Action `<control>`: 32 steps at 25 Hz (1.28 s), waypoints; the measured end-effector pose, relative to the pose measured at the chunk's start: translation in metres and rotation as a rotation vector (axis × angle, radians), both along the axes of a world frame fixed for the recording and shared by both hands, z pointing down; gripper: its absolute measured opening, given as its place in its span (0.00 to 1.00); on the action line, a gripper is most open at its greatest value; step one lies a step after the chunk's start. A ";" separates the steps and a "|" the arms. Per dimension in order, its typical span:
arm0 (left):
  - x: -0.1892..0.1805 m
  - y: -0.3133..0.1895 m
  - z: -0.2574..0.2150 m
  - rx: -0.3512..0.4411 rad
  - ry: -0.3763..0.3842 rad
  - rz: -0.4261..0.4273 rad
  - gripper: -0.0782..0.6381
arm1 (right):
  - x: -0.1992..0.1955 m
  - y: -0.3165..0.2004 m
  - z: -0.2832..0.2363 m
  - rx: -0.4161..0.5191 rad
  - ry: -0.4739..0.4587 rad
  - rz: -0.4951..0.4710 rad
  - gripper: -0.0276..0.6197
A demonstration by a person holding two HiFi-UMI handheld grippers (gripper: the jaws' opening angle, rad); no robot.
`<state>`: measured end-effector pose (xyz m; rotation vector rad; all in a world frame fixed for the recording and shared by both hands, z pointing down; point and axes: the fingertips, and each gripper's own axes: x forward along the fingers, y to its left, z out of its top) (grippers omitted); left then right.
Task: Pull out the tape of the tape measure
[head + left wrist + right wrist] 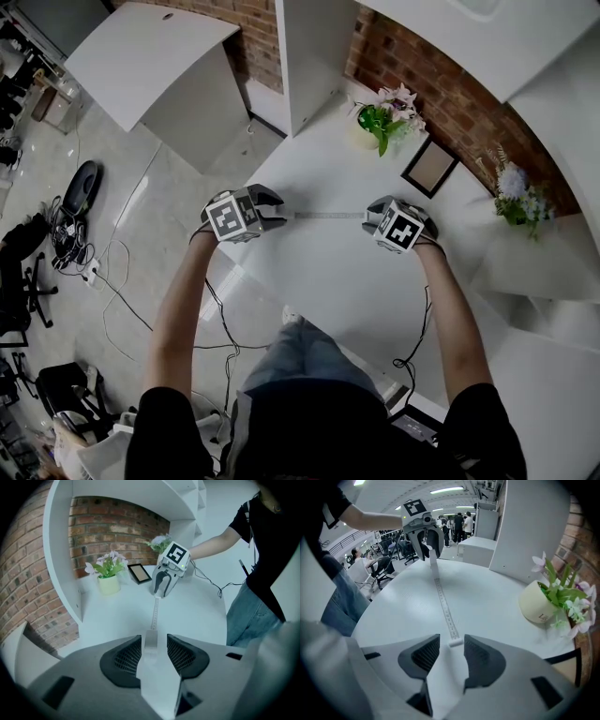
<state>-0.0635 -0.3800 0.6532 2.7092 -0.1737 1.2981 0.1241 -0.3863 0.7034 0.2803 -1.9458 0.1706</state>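
Observation:
A white tape [328, 216] lies drawn out flat on the white table [337, 281], running between my two grippers. In the left gripper view the small white tape measure case [151, 641] sits between the pads of my left gripper [153, 643], with a gap on each side; the jaws are open. The tape [155, 613] runs from it to the right gripper [164, 581]. In the right gripper view the tape's end tab [455, 643] lies between the open jaws of my right gripper [452, 645], untouched. The left gripper [426, 538] stands at the tape's far end.
A cream pot of flowers [384, 122] and a small picture frame [429, 167] stand at the back of the table by the brick wall. A second bunch of flowers [516, 202] is at the right. White shelf panels [314, 56] rise behind. Cables [103, 272] lie on the floor at left.

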 end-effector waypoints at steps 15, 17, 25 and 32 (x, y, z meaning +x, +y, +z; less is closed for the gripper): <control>-0.065 -0.002 -0.106 0.276 0.320 -0.488 0.24 | 0.001 -0.003 -0.127 0.333 -0.501 0.428 0.17; -0.072 -0.002 -0.137 0.370 0.430 -0.581 0.18 | 0.003 -0.001 -0.159 0.413 -0.592 0.493 0.12; -0.087 0.030 -0.221 0.573 0.763 -0.832 0.12 | 0.012 0.033 -0.256 0.622 -0.904 0.676 0.04; -0.088 0.063 -0.231 0.576 0.844 -0.930 0.12 | 0.023 0.069 -0.278 0.693 -1.006 0.776 0.04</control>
